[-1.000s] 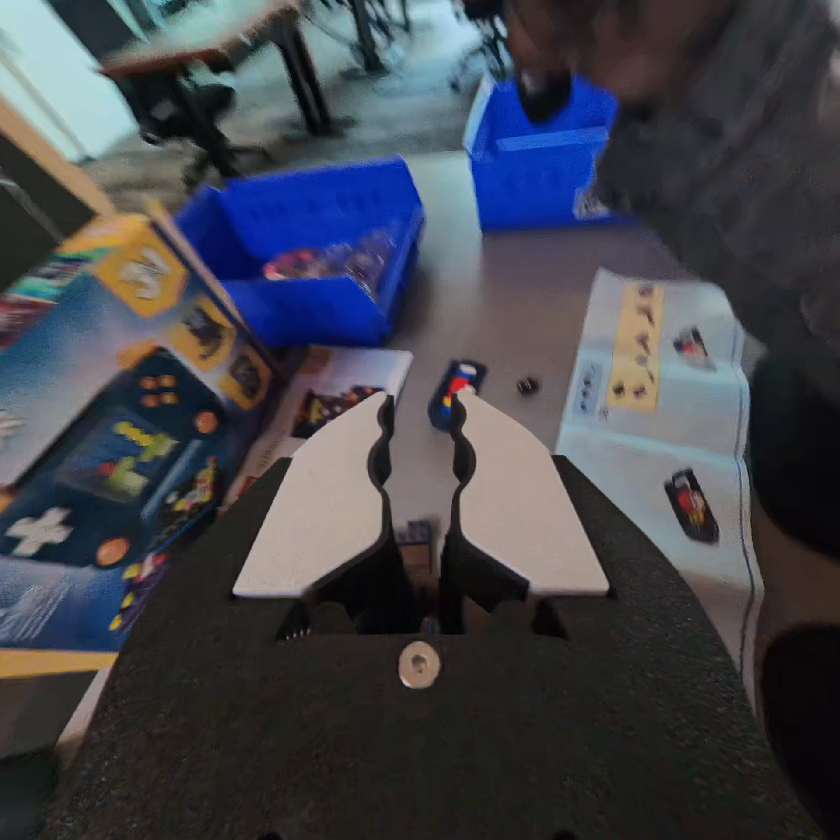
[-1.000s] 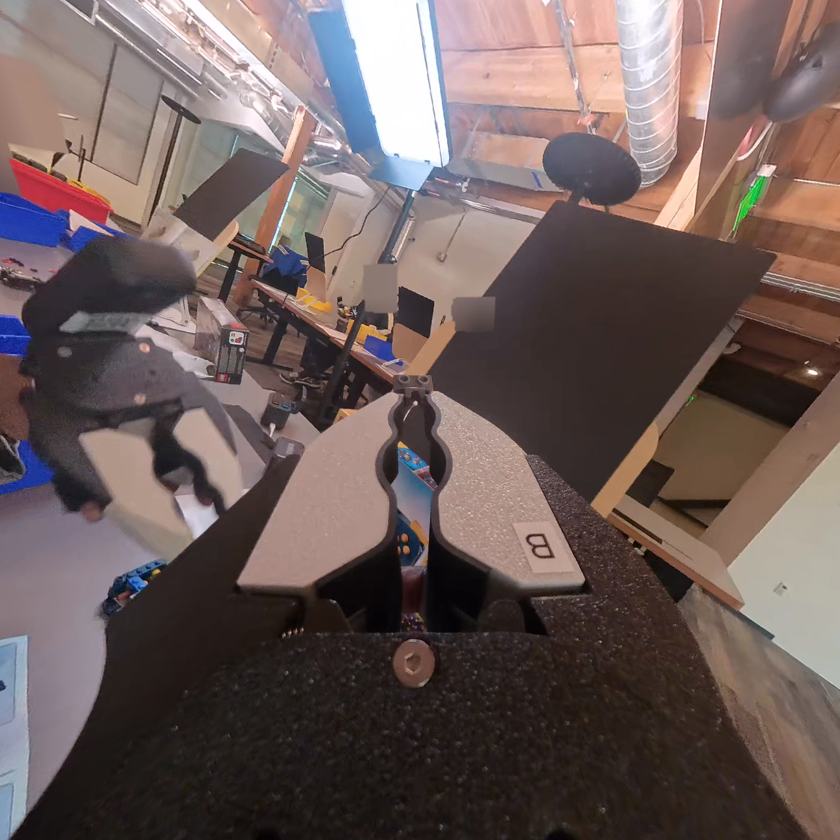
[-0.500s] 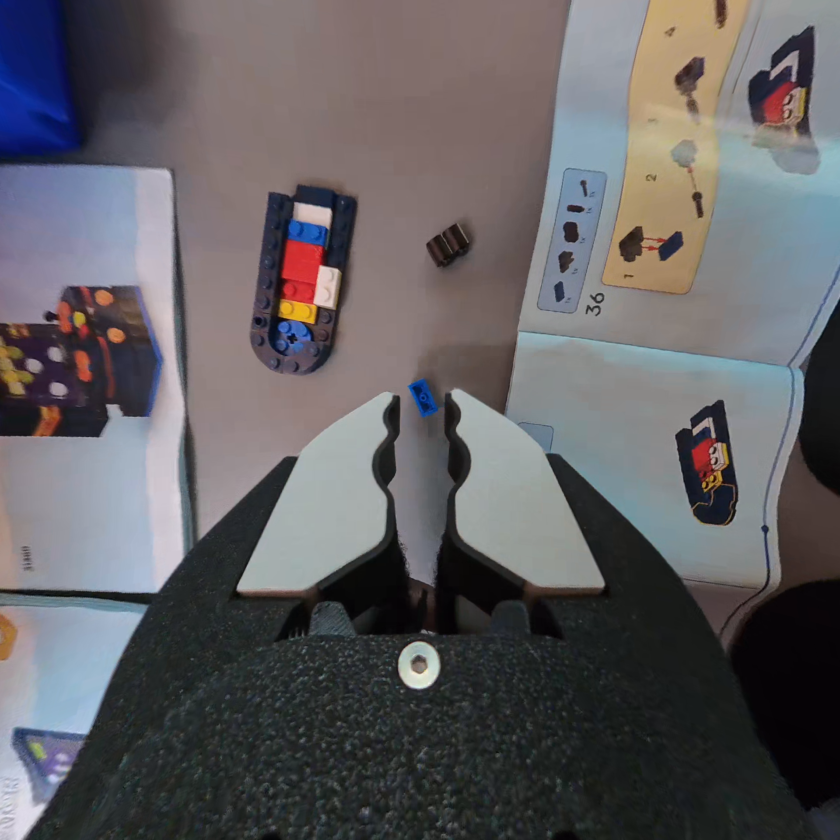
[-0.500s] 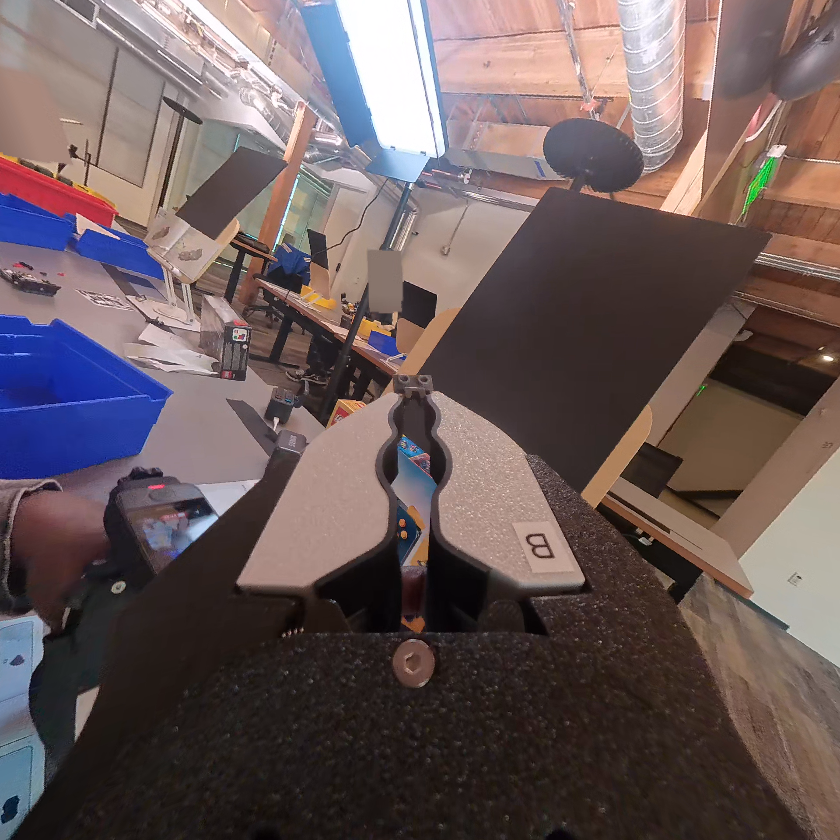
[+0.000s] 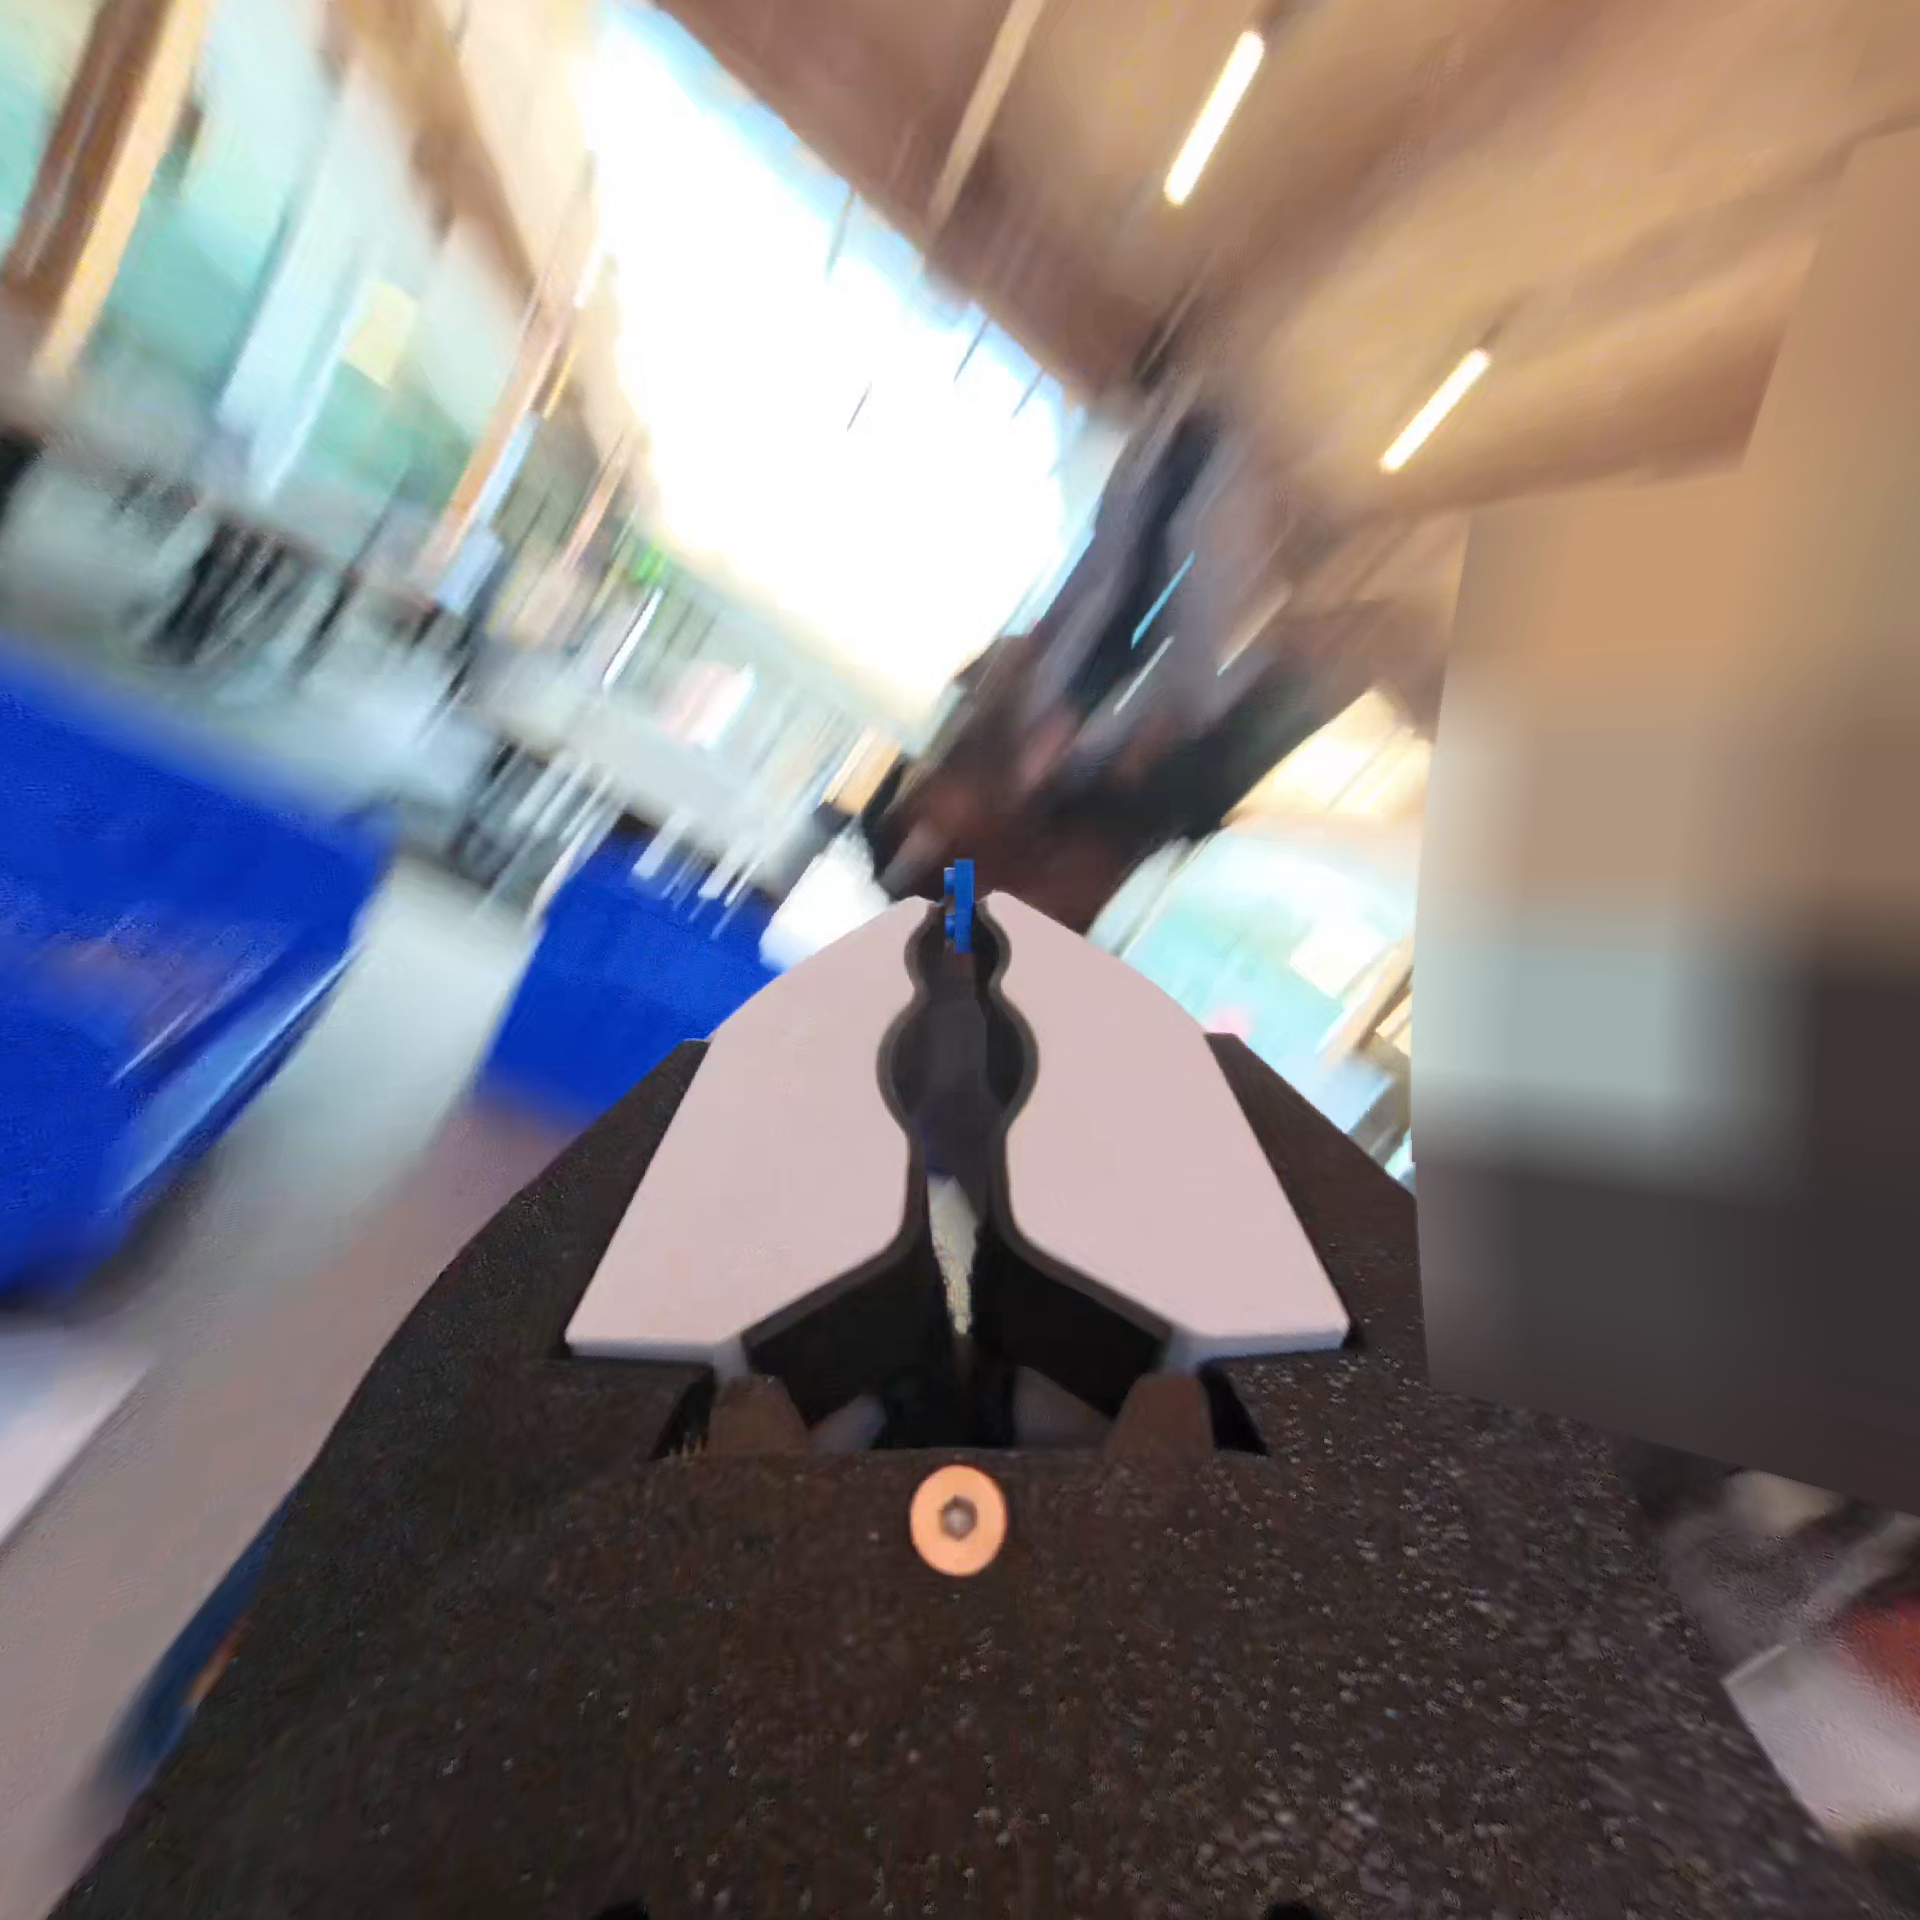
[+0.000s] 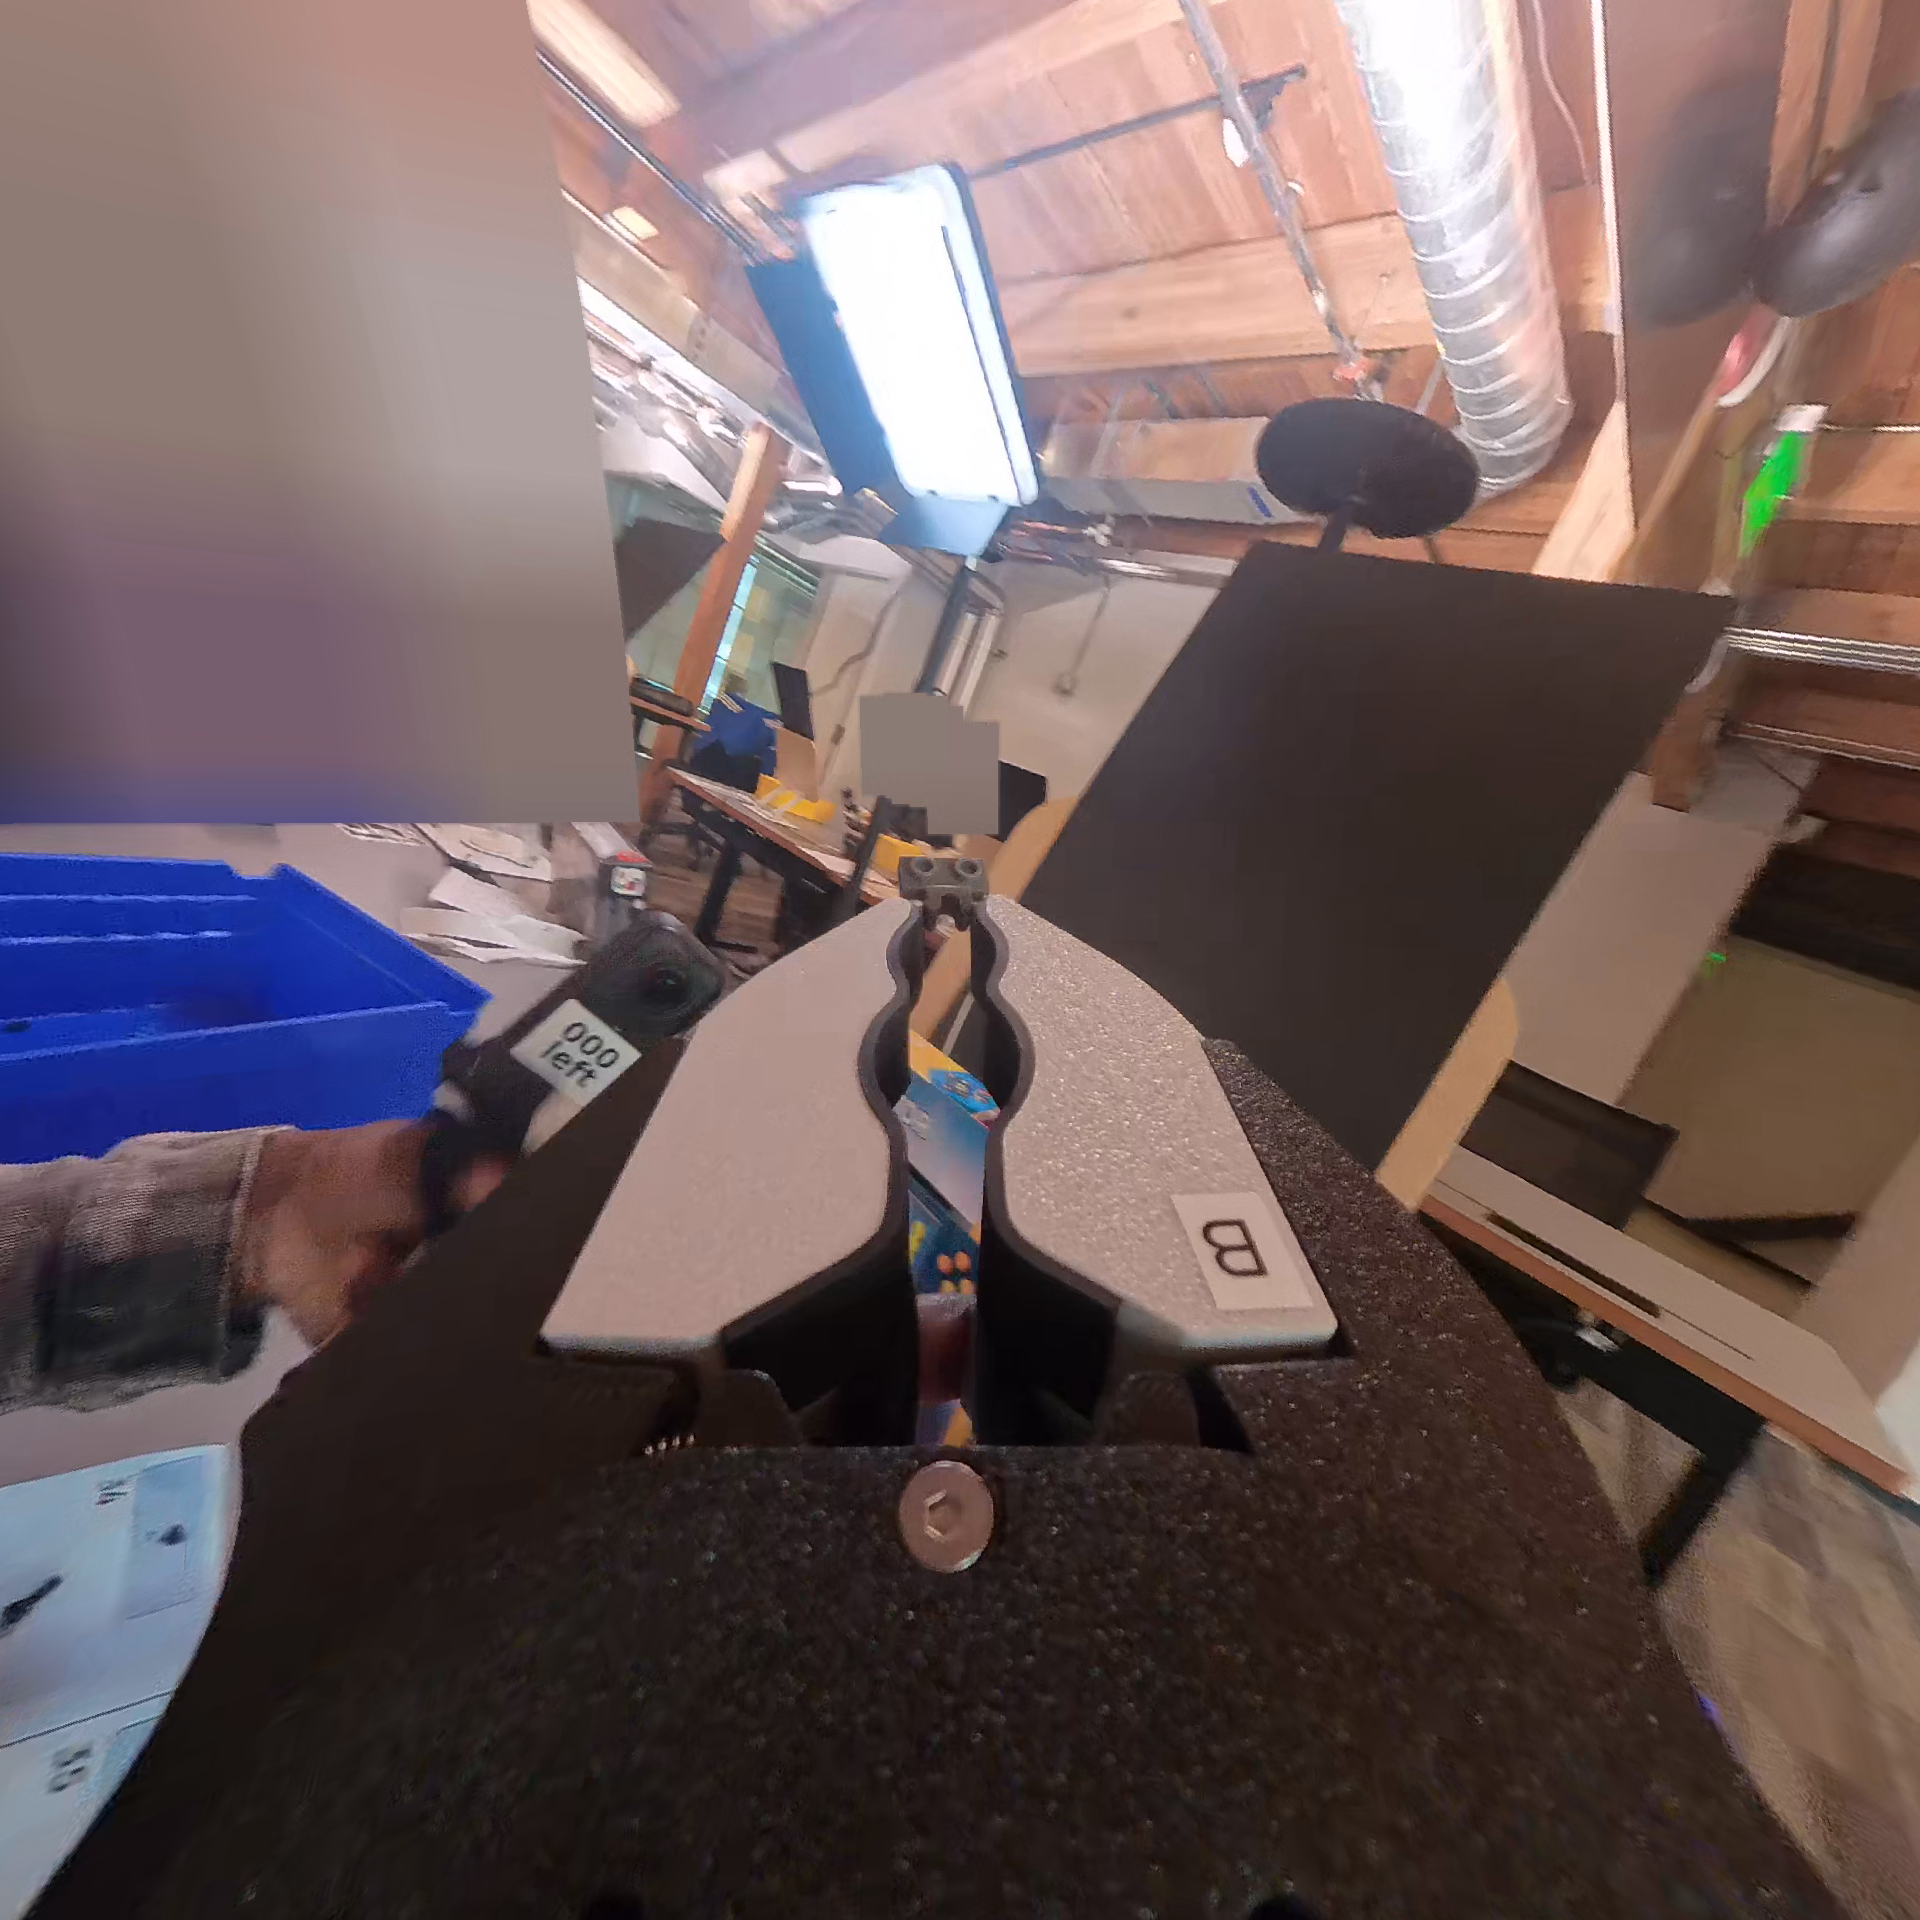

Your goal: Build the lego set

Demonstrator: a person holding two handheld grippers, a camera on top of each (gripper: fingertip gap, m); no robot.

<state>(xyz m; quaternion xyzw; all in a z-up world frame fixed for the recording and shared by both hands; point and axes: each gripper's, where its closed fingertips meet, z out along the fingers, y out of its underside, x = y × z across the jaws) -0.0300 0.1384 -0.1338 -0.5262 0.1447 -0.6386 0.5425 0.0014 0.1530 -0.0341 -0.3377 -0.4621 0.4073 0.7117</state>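
My left gripper point(image 5: 958, 912) is shut on a small blue brick plate point(image 5: 960, 902) that stands on edge between its fingertips, raised off the table; the view behind it is heavily blurred. My right gripper point(image 6: 943, 906) is shut on a small dark grey brick point(image 6: 943, 879) with two round holes, held up in the air at its fingertips. In the right wrist view the left gripper's camera point(image 6: 652, 983) and the hand point(image 6: 343, 1226) holding it show at the left, beside my right gripper.
A blue bin point(image 6: 197, 997) stands on the grey table point(image 6: 135, 1403) at the left, with an instruction sheet point(image 6: 104, 1558) at the near left. Blue bins point(image 5: 156, 935) also blur past in the left wrist view. A black panel point(image 6: 1351, 831) stands ahead on the right. One gripper's finger ends stand about 11 centimetres off the other's.
My left gripper came down over the blue plate on the table, shut on it and swung it up off the table. My right gripper kept its dark grey brick and turned slightly.
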